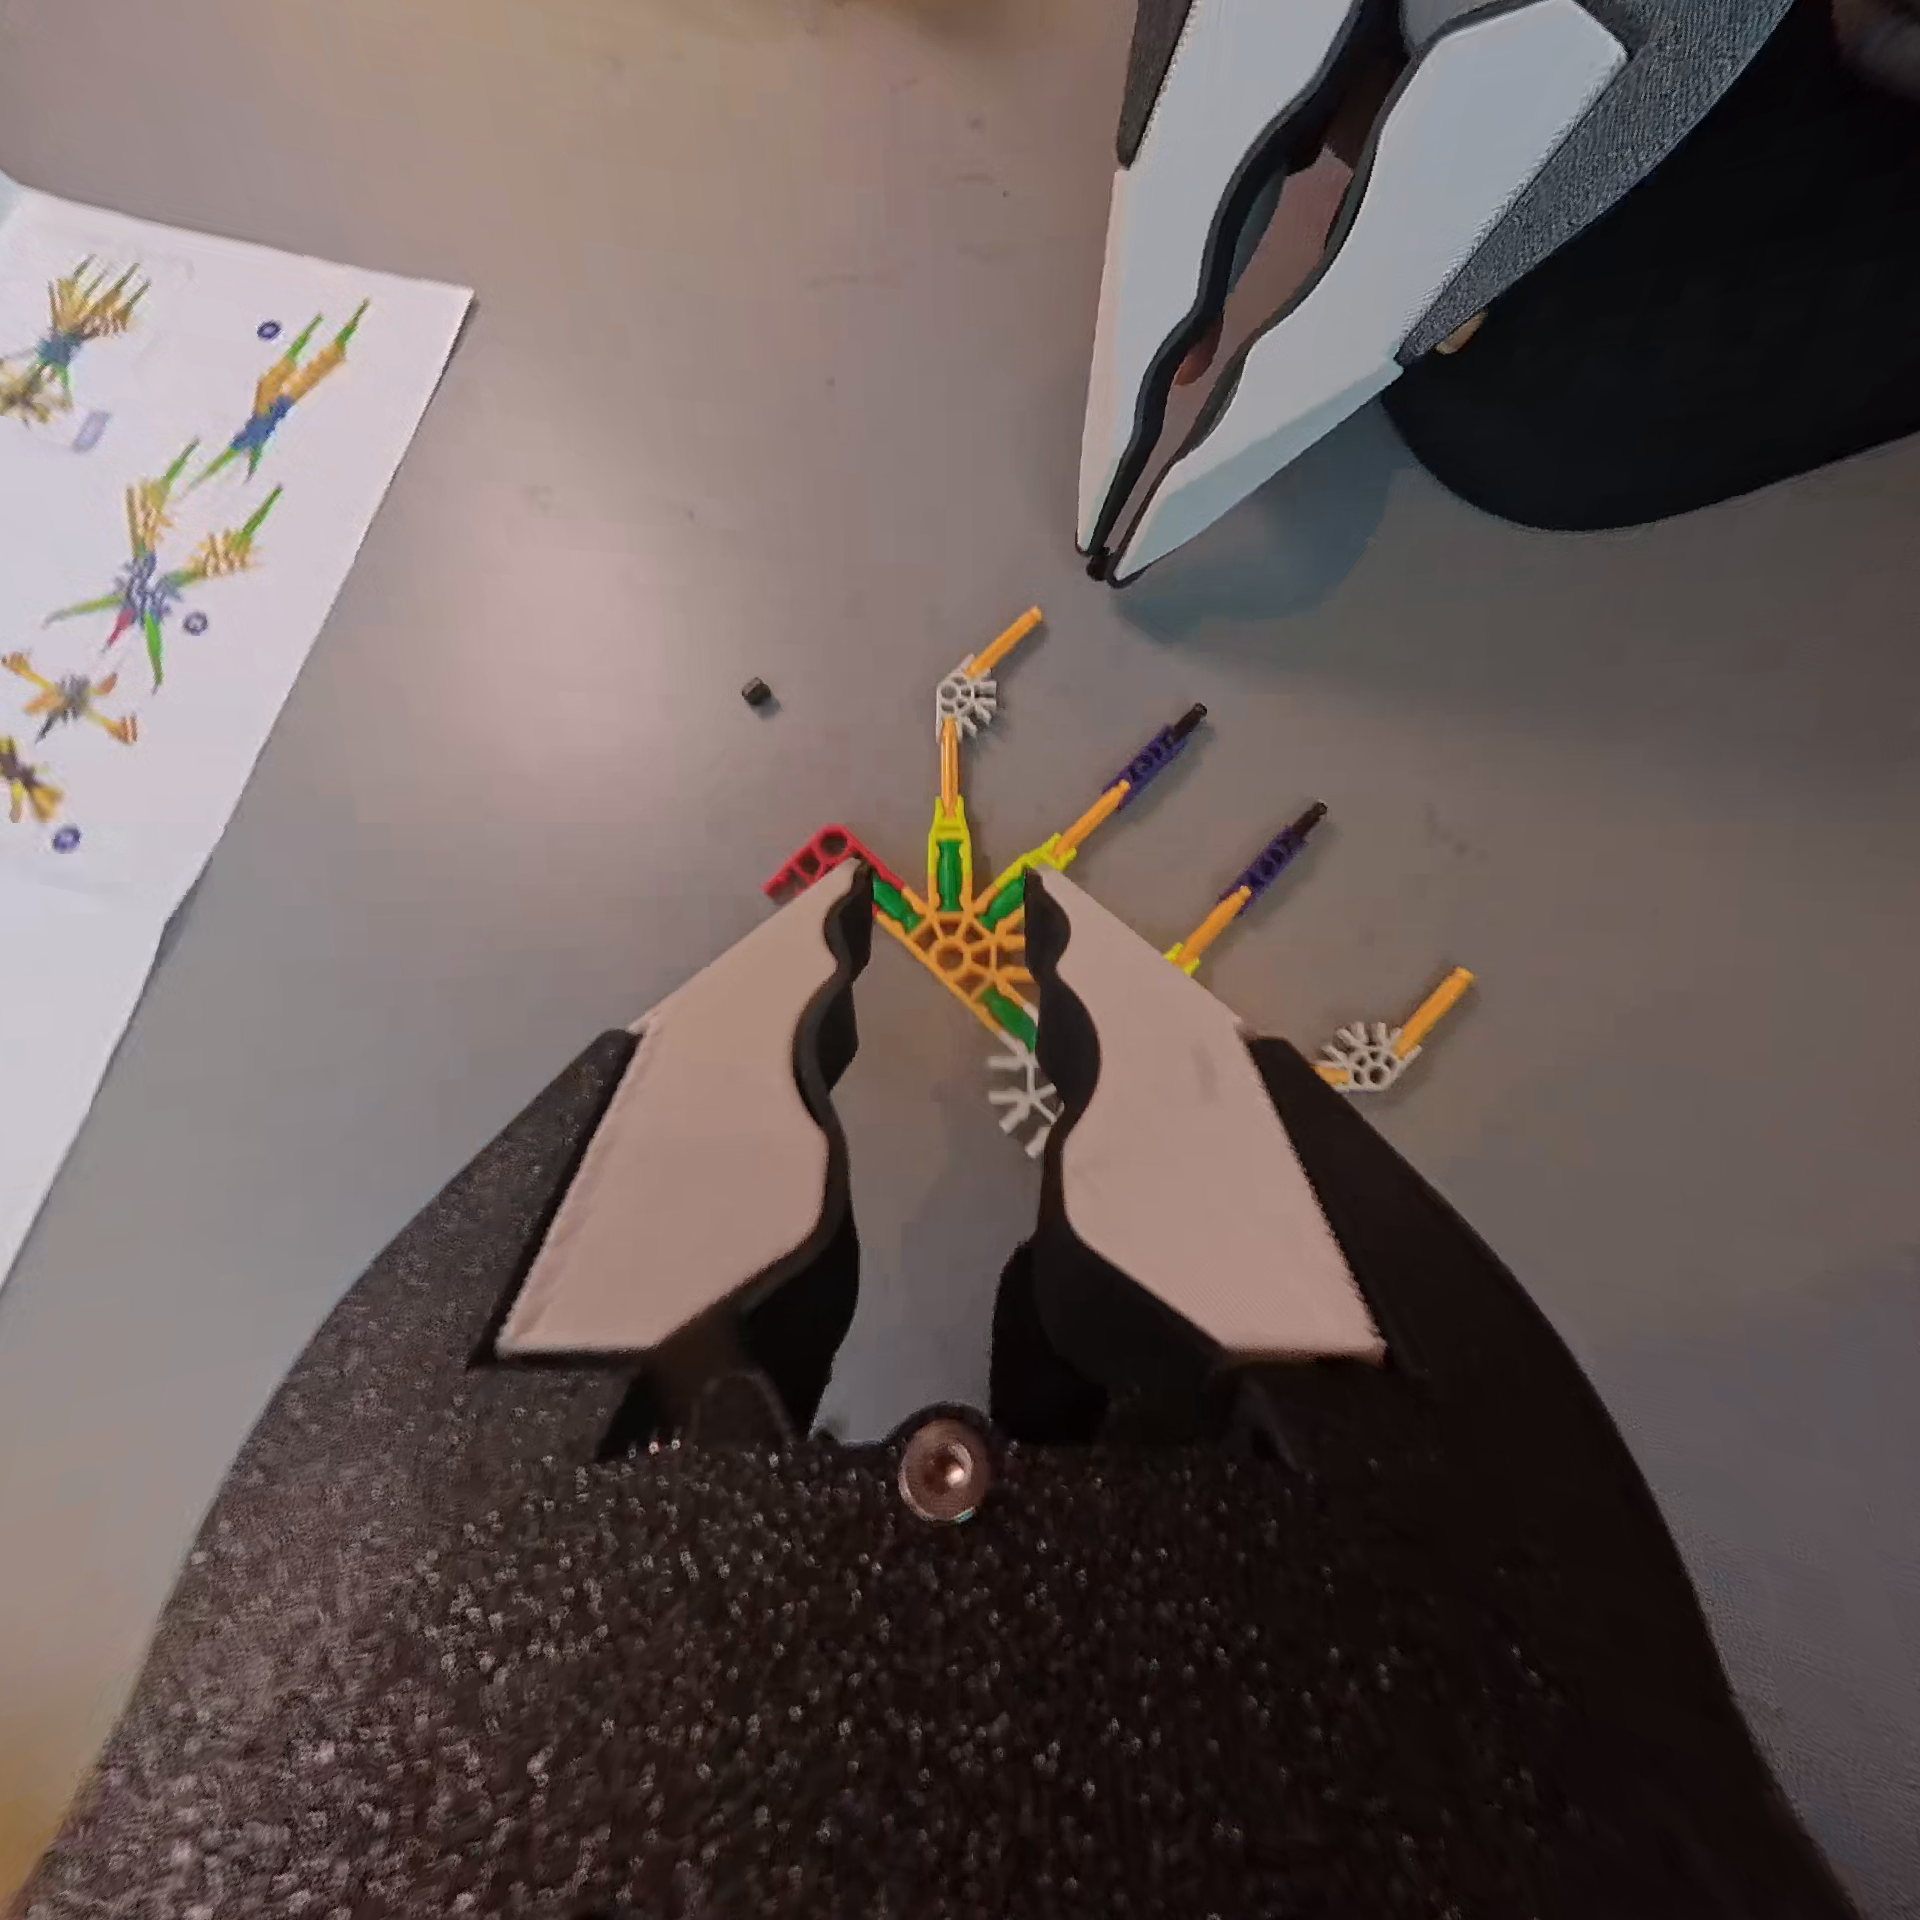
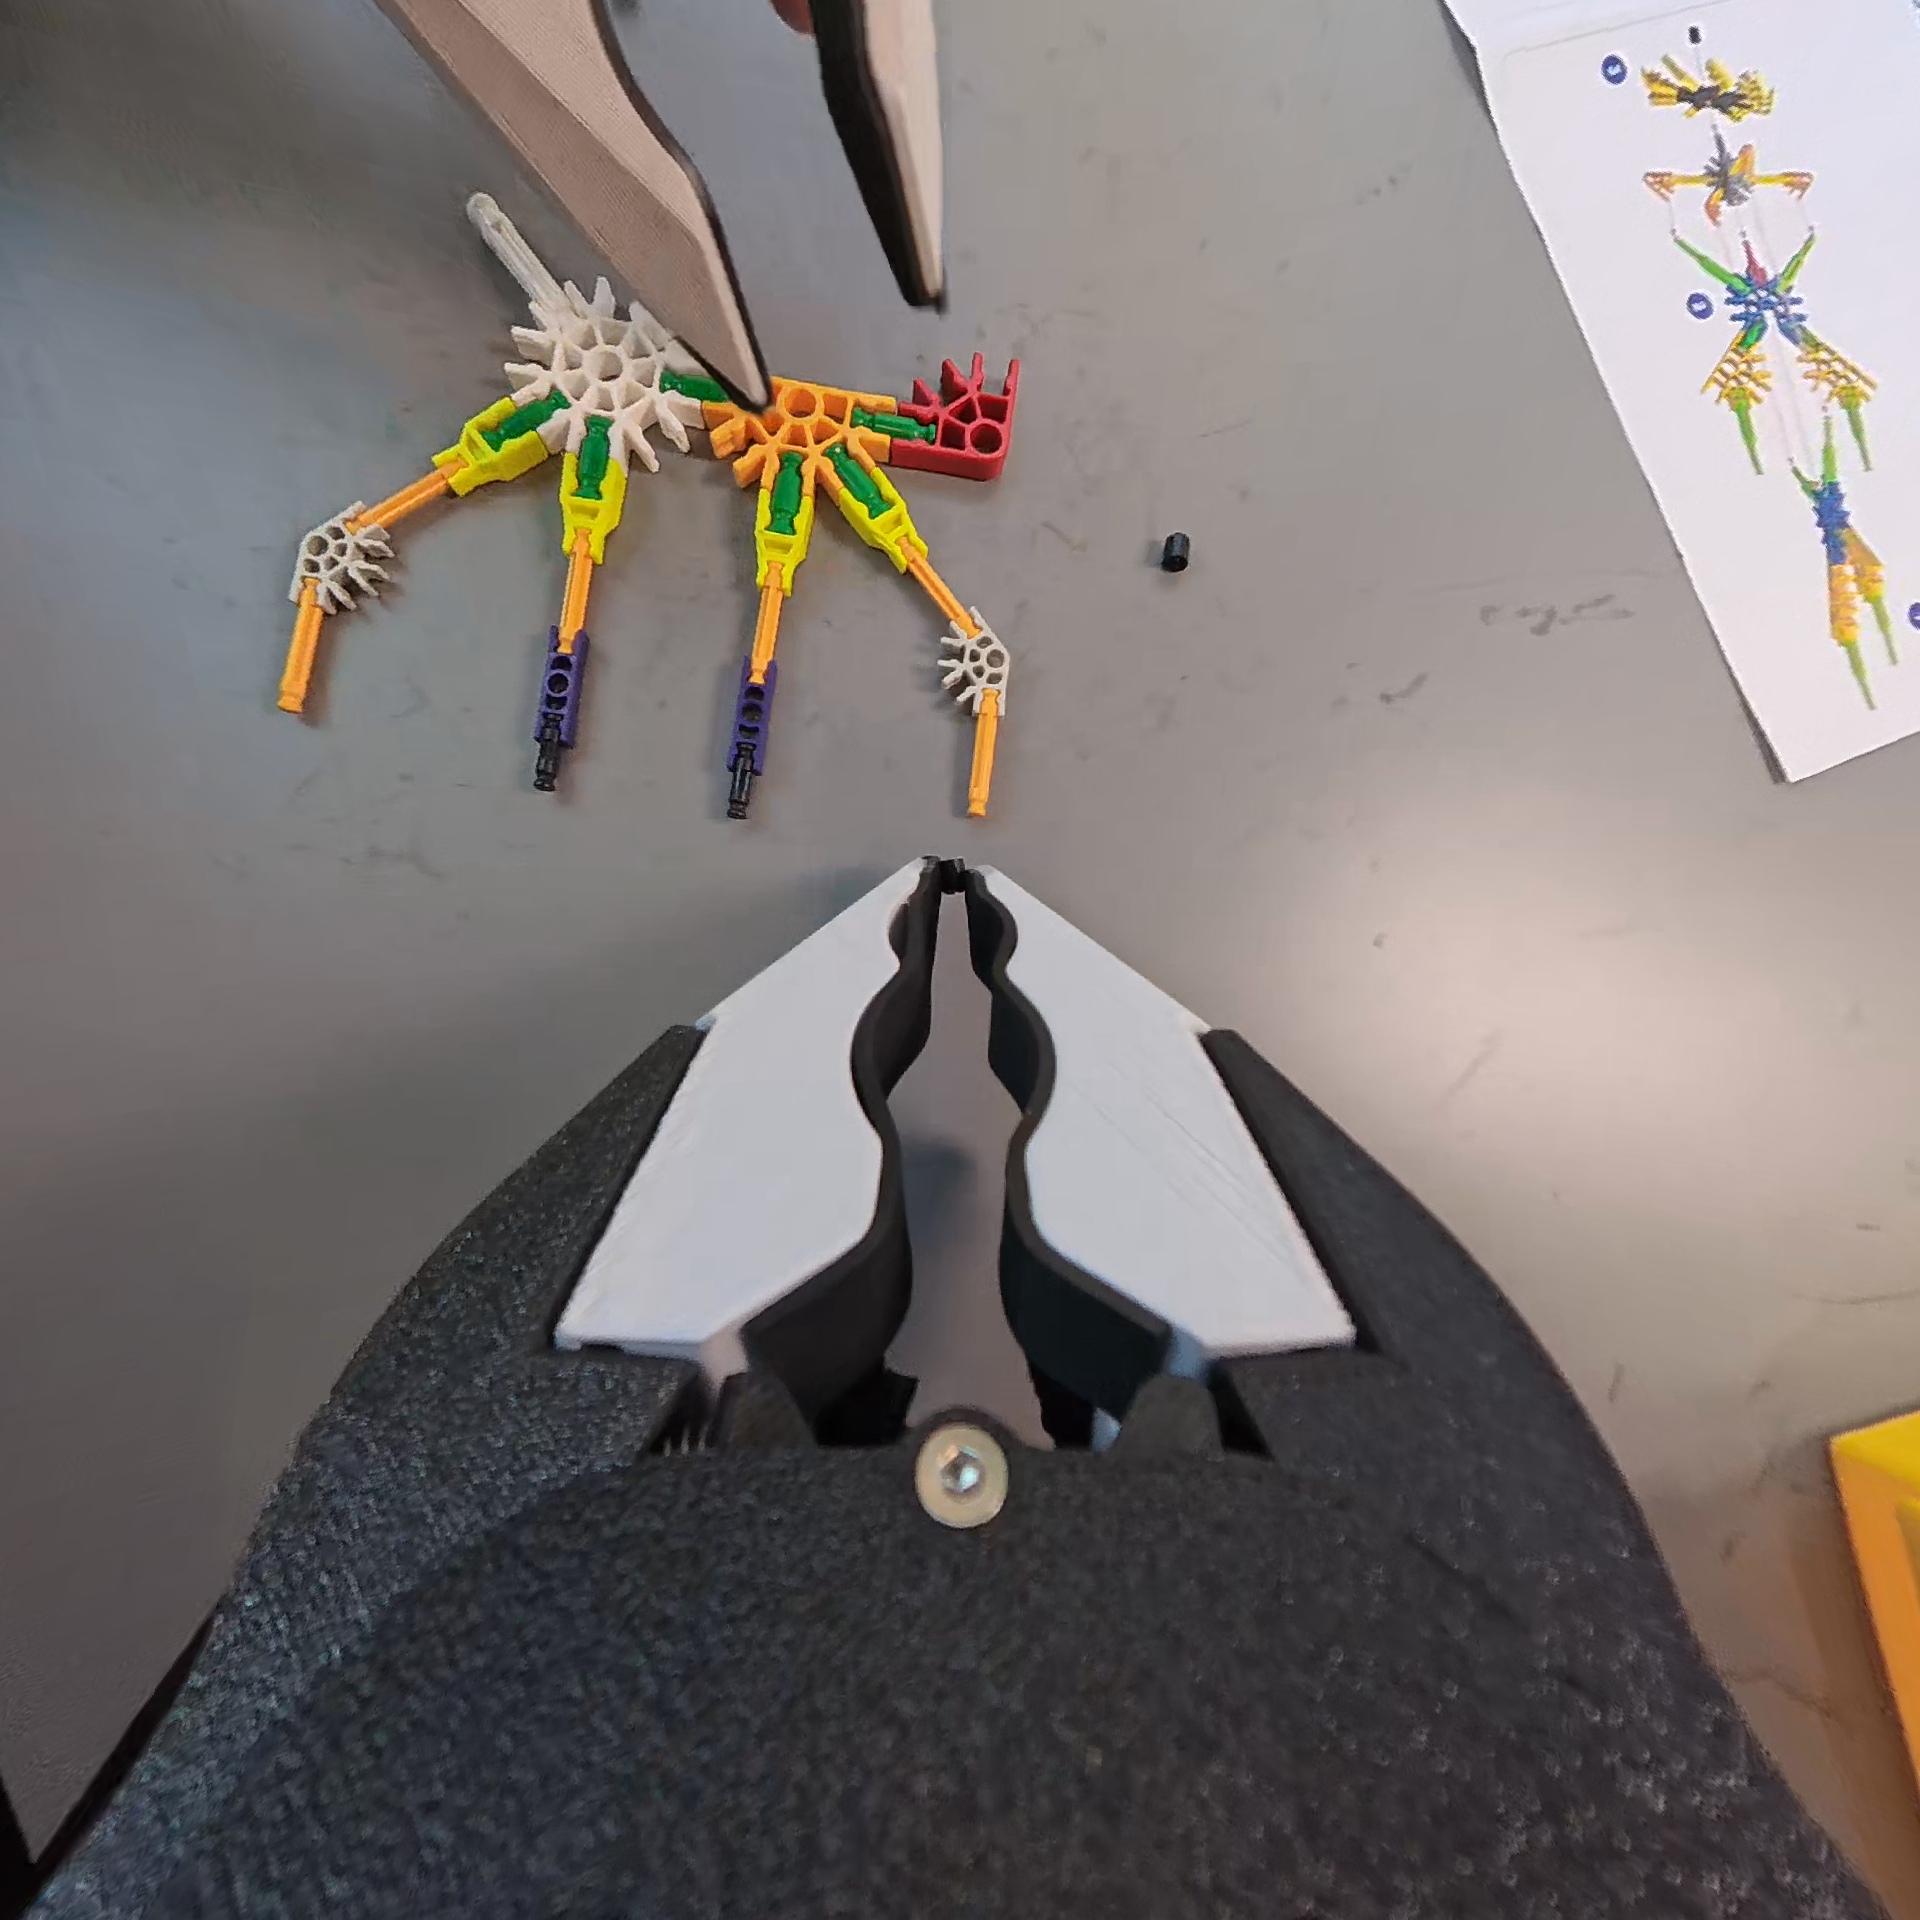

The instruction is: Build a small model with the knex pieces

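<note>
A flat toy model of rods and connectors lies on the grey table (image 2: 1351,935). It has an orange connector (image 1: 961,951) (image 2: 795,426), a white round connector (image 2: 603,374), a red corner connector (image 2: 961,421) (image 1: 821,852), and legs of green, yellow, orange and purple pieces. My left gripper (image 1: 943,883) is open, its jaws standing either side of the orange connector. In the right wrist view the left gripper (image 2: 842,348) has one fingertip (image 2: 732,358) touching that connector. My right gripper (image 2: 948,868) (image 1: 1101,566) is shut and empty, just short of the leg ends.
A small black piece (image 1: 761,694) (image 2: 1175,552) lies loose on the table beside the model. A white instruction sheet (image 1: 208,499) (image 2: 1621,343) with coloured drawings lies at the side. A yellow object (image 2: 1881,1558) shows at the right edge. The gap from one gripper's tips to the other's is roughly 10 cm. The small black piece (image 1: 761,694) is about equally far from each gripper, around 8 cm.
</note>
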Tool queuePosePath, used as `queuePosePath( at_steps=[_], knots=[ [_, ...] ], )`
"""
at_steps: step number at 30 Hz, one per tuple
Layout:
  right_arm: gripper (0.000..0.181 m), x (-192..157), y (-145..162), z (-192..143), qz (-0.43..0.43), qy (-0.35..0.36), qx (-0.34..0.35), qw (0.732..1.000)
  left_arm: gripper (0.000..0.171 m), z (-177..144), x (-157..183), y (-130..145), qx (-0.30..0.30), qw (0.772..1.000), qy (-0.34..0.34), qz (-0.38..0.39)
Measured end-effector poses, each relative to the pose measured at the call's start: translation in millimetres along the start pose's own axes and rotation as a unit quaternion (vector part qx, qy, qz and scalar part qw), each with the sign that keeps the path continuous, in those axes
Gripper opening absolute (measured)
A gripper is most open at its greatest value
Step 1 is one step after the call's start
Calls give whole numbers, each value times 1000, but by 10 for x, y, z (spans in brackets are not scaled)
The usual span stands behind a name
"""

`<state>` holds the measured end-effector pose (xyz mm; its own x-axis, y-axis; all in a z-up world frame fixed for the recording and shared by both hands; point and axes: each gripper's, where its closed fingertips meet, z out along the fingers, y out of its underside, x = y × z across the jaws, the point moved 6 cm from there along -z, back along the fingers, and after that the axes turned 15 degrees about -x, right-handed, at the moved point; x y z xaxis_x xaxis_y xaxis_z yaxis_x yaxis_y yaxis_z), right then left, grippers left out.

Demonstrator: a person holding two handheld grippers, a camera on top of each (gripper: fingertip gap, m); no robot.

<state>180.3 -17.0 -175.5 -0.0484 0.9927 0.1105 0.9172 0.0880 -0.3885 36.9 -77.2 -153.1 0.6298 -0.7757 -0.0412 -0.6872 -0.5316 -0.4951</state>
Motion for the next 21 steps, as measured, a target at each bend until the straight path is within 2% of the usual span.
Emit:
queuePosePath(
  at_steps=[5, 8, 9, 13, 19, 21],
  knots=[
    [4, 53, -31, 32, -6, -15, 14, 1000, 28, 355, -105, -288, -21, 997, 43, 65],
    [4, 21, -7, 70, -8, -27, 21, 999, 26, 472, -85, -289, -55, 993, 62, 84],
    [4, 9, 8, 85, -12, -30, 19, 999, 17, 466, -72, -288, -54, 993, 65, 82],
    [4, -11, -4, 85, -24, -40, 29, 998, 10, 385, -44, -167, -77, 996, 43, 26],
    [4, -56, -119, 135, -55, -52, 34, 997, 10, 130, 90, 234, -83, 995, 41, -36],
    [4, -95, -181, 160, -68, -58, 30, 996, 21, 45, 122, 304, -70, 996, 40, -28]
  ],
)
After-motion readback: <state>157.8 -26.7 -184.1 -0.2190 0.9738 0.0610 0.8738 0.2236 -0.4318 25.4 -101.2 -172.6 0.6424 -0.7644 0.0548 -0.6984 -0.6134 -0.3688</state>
